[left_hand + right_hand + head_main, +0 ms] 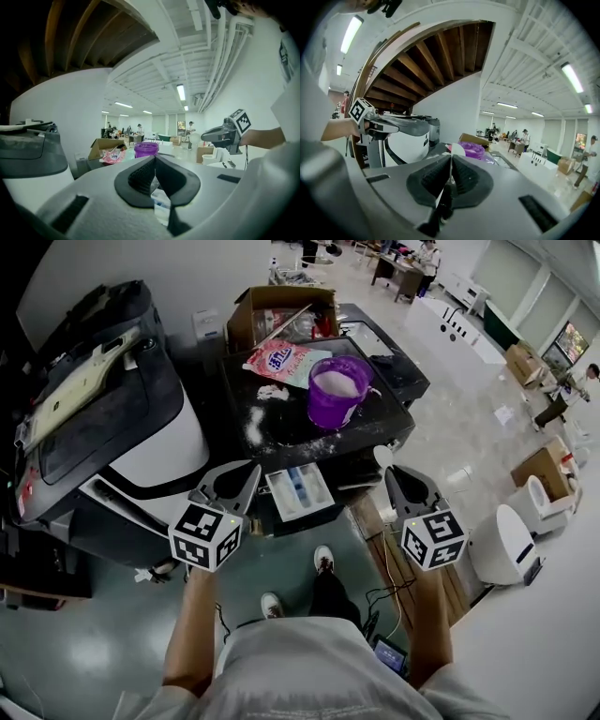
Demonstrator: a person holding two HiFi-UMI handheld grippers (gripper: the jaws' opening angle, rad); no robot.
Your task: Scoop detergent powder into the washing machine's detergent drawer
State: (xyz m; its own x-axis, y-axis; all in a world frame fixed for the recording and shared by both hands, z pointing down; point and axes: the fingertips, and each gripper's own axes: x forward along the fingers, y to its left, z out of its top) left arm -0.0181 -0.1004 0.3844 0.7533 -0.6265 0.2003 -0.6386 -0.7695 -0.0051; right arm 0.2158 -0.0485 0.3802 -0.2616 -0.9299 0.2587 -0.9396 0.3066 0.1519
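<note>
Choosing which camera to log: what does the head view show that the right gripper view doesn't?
Head view only: the open detergent drawer and spilled powder. Right gripper view only: wooden beams overhead, and the right hand-held gripper closed on the white spoon by its handle. Both: the purple tub, the left hand-held gripper, the cardboard box.

Head view: high overhead, facing steeply down on the washer top (375, 423); left tool (228, 488) and right tool (410, 486) low in frame. Left gripper view: low, riding its tool, facing the purple tub (146, 149). Right gripper view: likewise, past its scoop (457, 151). Both share the tub; each catches the other tool.
</note>
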